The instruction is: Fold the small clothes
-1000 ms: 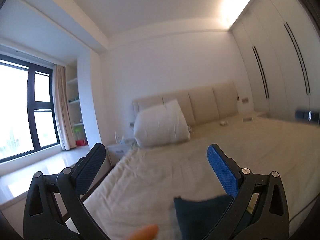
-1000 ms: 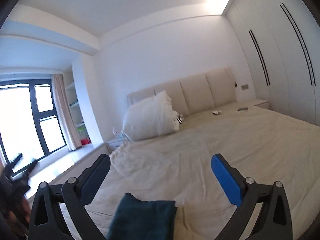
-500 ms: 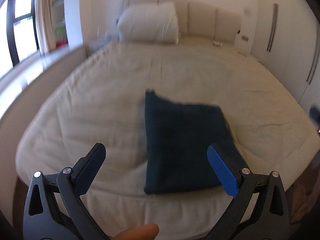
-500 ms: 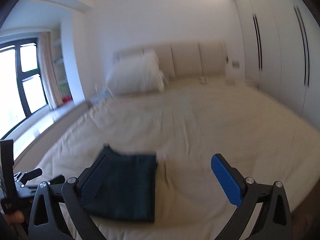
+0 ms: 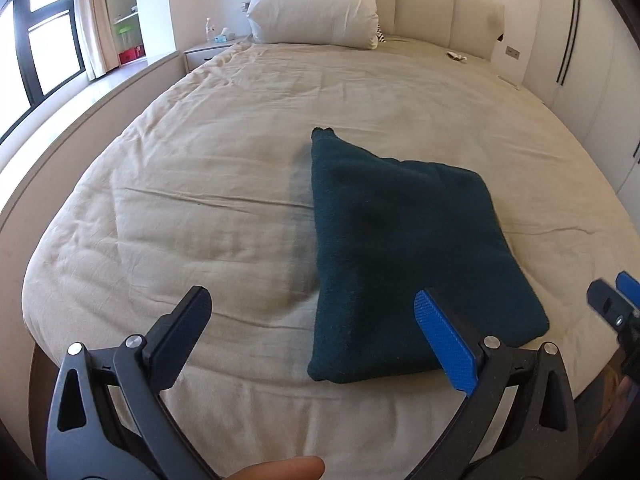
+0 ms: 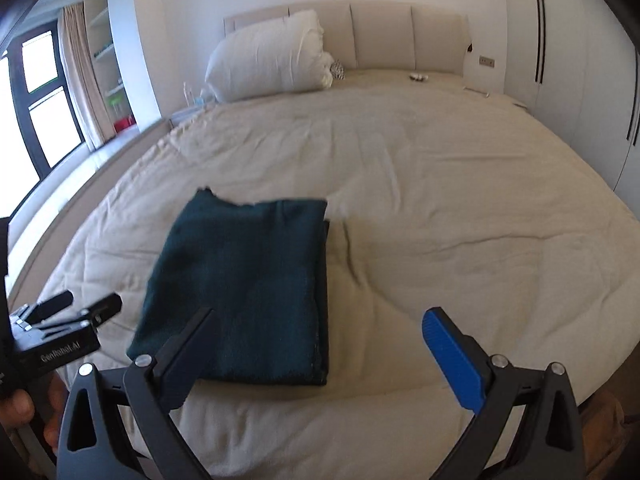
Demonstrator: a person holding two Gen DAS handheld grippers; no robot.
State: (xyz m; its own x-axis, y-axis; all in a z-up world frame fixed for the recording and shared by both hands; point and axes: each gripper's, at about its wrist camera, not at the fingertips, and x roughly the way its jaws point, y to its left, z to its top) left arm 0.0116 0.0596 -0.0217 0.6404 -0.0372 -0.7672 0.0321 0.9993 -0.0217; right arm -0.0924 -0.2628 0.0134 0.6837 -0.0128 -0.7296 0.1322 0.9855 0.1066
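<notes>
Bed fills both my views, covered in a wrinkled beige duvet, with a padded headboard along its far edge. Against that headboard, toward the far left corner, a big white pillow lies on its side.

On the bed near its foot edge I see the dark teal cloth, folded into a rough rectangle and lying flat on the duvet. One far corner of it sticks up into a small point, and from the right wrist view its right edge shows stacked layers.

My left gripper hangs over the foot edge with its fingers spread wide and holding nothing; the blue pad sits in front of the cloth's near right part, the black pad in front of bare duvet to the cloth's left. My right gripper is also spread wide and empty, its black finger in front of the cloth's near edge, the blue one in front of bare duvet to the right. I cannot tell whether either one touches the fabric. A fingertip shows at the bottom of the left wrist view.
</notes>
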